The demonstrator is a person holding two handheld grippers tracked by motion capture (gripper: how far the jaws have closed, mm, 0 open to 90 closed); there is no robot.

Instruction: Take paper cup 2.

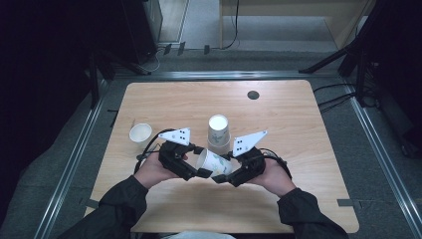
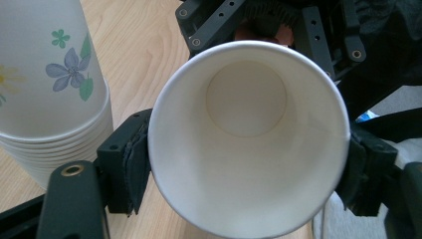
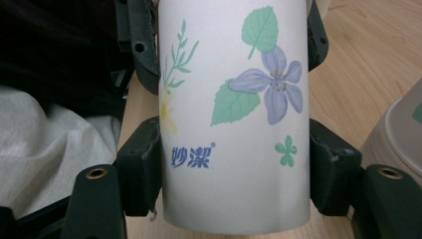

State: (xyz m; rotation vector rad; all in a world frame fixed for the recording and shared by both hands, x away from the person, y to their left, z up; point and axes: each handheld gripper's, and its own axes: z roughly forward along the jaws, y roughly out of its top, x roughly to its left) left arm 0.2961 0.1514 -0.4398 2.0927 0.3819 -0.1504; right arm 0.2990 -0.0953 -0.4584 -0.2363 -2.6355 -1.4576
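Paper cup [image 1: 215, 163] between both jaws (pinched)

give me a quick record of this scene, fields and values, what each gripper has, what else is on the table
held thing: flowered paper cup, on its side above the table
left gripper: jaws either side of the cup's rim end, pads on it
right gripper: clamped on the cup's base end
cup inside: empty, seen in the left gripper view
stack: upside-down cups just behind the held one
single cup: upright, far left, apart from the grippers
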